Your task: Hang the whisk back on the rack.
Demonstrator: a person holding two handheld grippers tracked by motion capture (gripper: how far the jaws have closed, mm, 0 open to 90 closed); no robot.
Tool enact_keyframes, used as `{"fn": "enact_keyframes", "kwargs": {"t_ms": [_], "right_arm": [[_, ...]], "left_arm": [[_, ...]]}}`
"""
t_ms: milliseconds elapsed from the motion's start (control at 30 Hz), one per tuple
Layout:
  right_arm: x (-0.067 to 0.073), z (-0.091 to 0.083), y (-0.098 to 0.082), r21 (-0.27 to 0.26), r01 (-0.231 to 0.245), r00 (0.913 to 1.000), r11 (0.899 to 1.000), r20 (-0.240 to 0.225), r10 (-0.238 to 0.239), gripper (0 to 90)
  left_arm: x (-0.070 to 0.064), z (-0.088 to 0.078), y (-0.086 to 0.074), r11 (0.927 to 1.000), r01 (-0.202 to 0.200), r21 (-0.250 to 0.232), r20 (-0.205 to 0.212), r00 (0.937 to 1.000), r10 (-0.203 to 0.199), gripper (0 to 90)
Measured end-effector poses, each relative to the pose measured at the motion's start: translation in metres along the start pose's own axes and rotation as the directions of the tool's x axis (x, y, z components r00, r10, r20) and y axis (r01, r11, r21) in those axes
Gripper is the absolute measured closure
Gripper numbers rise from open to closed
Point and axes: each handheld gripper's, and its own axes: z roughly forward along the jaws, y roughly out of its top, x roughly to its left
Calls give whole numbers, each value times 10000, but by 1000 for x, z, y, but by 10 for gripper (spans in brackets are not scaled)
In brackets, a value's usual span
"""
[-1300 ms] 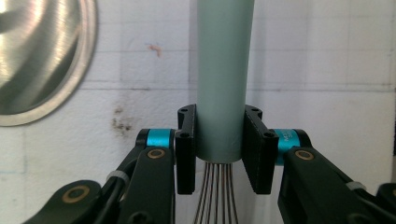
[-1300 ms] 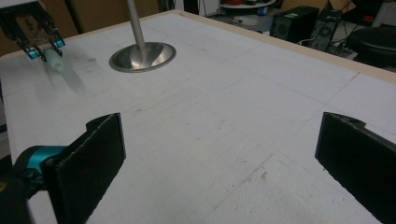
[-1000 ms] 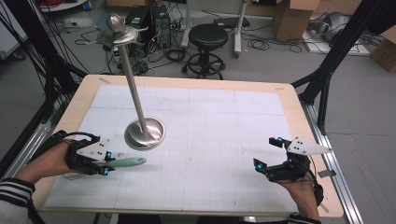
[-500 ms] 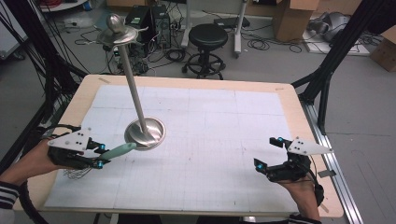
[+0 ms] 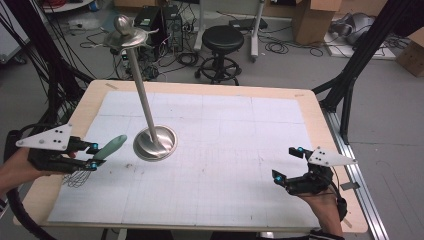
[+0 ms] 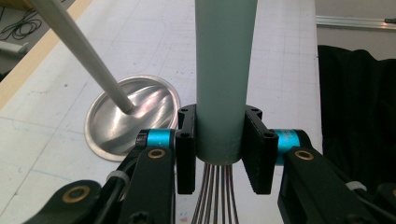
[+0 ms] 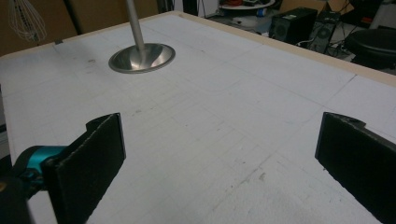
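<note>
A whisk with a pale green handle (image 5: 111,146) (image 6: 225,70) is held in my left gripper (image 5: 92,156) (image 6: 219,144), which is shut on the handle's lower end at the table's left edge. The handle slants up toward the stand, and the wire loops (image 5: 77,177) (image 6: 215,196) hang back toward the hand. A metal stand with a round base (image 5: 155,142) (image 6: 133,116) (image 7: 141,57) and a tall thin pole (image 5: 140,90) stands just right of the whisk. My right gripper (image 5: 286,163) (image 7: 219,158) hovers open over the table's right front, nothing between its fingers.
White gridded paper (image 5: 225,150) covers the wooden table (image 5: 320,120). Behind the table are a black stool (image 5: 222,40), computer cases (image 5: 160,20) and loose cables on the floor. Black frame legs (image 5: 350,85) stand at the right, and a metal rail (image 5: 350,165) runs along the right edge.
My left gripper has drawn back to the left with the whisk, and the handle has swung from lying flat to slanting up toward the stand. The right gripper has stayed put.
</note>
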Motion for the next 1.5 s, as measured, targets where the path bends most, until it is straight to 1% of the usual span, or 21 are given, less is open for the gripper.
{"fn": "enact_keyframes", "kwargs": {"t_ms": [100,133,233,267,333,367,567,633,700,833,867,1000,1033,1100,1233,1267,1400,1500], "right_arm": [[0,0,0,-43,60,10000,10000,24,-60,6],[0,-1,0,-36,12,10000,10000,-4,-12,6],[0,-1,0,-35,54,10000,10000,6,-54,7],[0,-1,0,-25,34,10000,10000,-14,-34,6],[0,-1,0,-6,37,10000,10000,-73,-37,6],[1,-1,0,-5,50,10000,10000,-82,-50,6],[1,0,1,16,78,9999,10000,-99,-78,6],[1,0,0,58,7,9999,10000,-122,-6,6],[1,0,0,57,-8,9999,10000,-116,9,6],[1,0,1,50,44,9999,10000,-118,-43,6],[1,0,1,47,36,9999,10000,-119,-36,6],[1,0,1,41,20,9999,10000,-117,-20,6],[1,0,1,30,51,9999,10000,-118,-51,6],[1,0,0,41,36,9999,10000,-100,-35,6],[1,0,0,47,-3,9999,10000,-111,3,6],[1,0,0,51,-5,9999,10000,-118,6,6],[0,0,0,10,26,10000,10000,-95,-25,7],[0,-1,0,25,34,10000,10000,-83,-33,6]], "left_arm": [[1,-8,1,10000,77,-58,-94,9999,-77,692],[2,-10,2,10000,65,-76,-125,9999,-66,692],[3,-19,4,9998,111,-163,-306,9995,-116,692],[4,-22,5,9998,72,-184,-411,9991,-79,692],[5,-27,6,9995,156,-277,-519,9985,-170,692],[6,-31,7,9994,94,-343,-609,9981,-114,692],[9,-47,10,9975,254,-666,-986,9946,-319,692],[11,-52,11,9966,300,-763,-1132,9928,-386,692],[12,-56,13,9960,382,-806,-1160,9921,-475,692],[17,-65,16,9952,490,-847,-1414,9881,-607,692],[18,-67,17,9945,558,-886,-1456,9870,-683,692],[23,-75,22,9925,588,-1073,-1708,9823,-766,692],[24,-77,23,9924,571,-1092,-1730,9820,-755,692],[26,-79,25,9904,679,-1205,-1831,9790,-894,692],[32,-83,34,9909,727,-1129,-1850,9783,-929,692],[34,-85,36,9905,763,-1140,-1895,9771,-971,692],[40,-90,44,9852,892,-1463,-2023,9722,-1180,692],[45,-93,49,9857,889,-1433,-2146,9695,-1187,692]]}}
